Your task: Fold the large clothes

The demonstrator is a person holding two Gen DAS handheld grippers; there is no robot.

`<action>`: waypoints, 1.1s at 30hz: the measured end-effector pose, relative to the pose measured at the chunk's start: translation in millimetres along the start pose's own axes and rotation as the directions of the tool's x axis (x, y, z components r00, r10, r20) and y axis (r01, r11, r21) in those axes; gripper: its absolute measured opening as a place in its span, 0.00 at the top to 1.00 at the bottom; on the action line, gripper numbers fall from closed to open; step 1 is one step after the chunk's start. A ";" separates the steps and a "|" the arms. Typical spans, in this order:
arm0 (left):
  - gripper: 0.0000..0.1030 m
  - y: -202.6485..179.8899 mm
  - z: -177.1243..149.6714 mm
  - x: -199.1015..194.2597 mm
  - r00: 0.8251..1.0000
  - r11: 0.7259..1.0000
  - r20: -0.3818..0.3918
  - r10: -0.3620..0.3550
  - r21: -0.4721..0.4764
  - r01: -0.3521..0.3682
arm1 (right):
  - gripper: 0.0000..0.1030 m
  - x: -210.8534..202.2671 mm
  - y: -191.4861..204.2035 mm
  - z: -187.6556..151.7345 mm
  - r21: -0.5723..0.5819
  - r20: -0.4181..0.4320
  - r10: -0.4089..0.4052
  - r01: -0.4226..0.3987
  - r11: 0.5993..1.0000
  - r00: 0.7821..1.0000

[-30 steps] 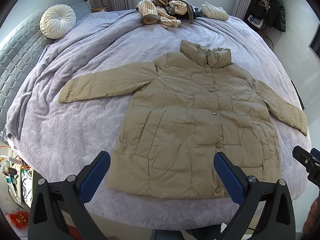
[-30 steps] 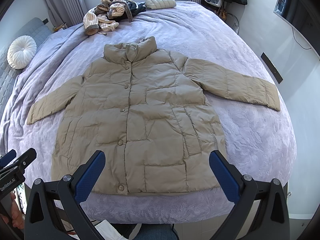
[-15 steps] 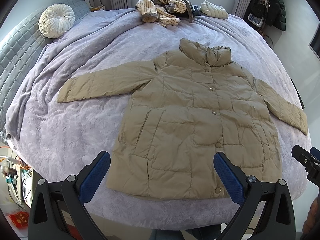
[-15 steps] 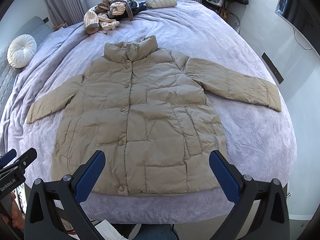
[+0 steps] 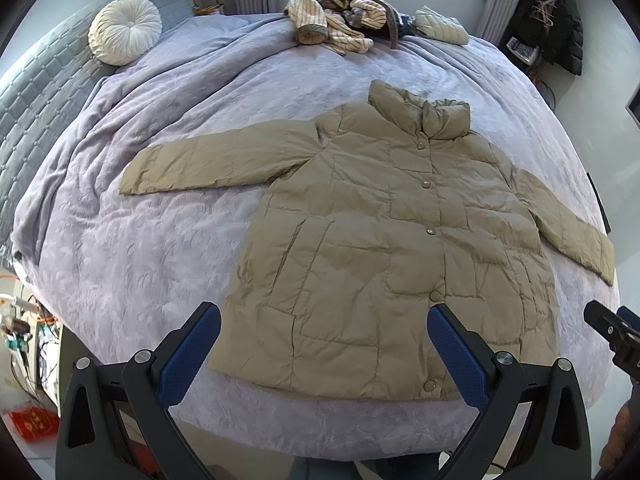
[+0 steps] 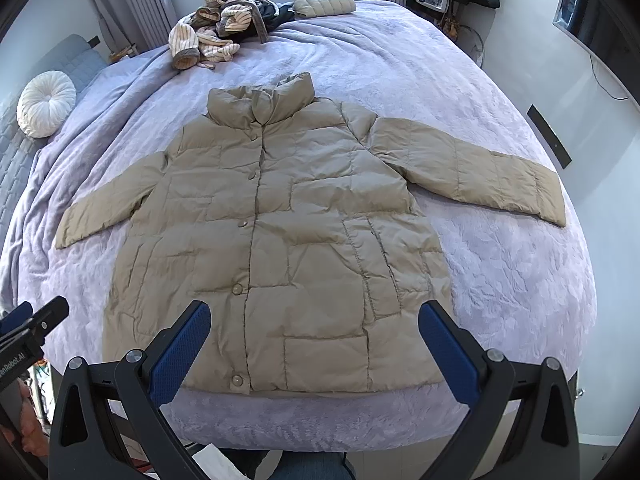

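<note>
Soft window daylight, sharp focus, heavy fisheye edge warping.

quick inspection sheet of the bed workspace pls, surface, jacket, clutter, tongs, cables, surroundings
surface: bed with lilac blanket, wrinkled toward the headboard.
job's things: tan puffer jacket flat, front up, buttoned, both sleeves spread.
clutter: pile of clothes and folded cream jacket at the far edge; round white cushion.
tongs: left tongs and right tongs open, above the hem, holding nothing.
cables: tangled wires on the floor.
surroundings: dark coats hanging, curtains, window.
</note>
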State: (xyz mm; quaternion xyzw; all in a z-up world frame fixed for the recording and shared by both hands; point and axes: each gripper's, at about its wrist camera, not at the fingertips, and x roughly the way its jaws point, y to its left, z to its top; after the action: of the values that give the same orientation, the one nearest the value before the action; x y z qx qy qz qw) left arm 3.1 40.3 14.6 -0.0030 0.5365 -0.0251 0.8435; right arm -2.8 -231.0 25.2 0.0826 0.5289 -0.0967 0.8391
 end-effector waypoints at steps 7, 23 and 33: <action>0.00 8.7 -5.8 -1.6 1.000 0.999 -0.028 0.007 -0.054 -0.008 | 0.00 15.6 -13.3 1.8 -0.016 -0.035 0.024 -0.025 1.000 0.999; 0.00 133.6 55.0 61.1 0.993 0.972 -0.029 -0.112 -0.213 0.103 | 0.00 56.7 69.0 36.4 -0.043 -0.097 0.080 -0.085 0.996 0.992; 0.00 266.7 107.7 196.1 0.986 0.906 -0.055 -0.159 -0.405 0.123 | 0.00 148.1 197.1 76.1 -0.081 -0.243 0.164 -0.188 0.979 0.956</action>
State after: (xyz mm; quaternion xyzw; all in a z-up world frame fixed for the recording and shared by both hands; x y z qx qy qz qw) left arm 194.0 295.4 -125.7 -0.2129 0.5647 0.0240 0.7970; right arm 175.2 -69.7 -69.0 0.0968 0.6195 0.0162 0.7789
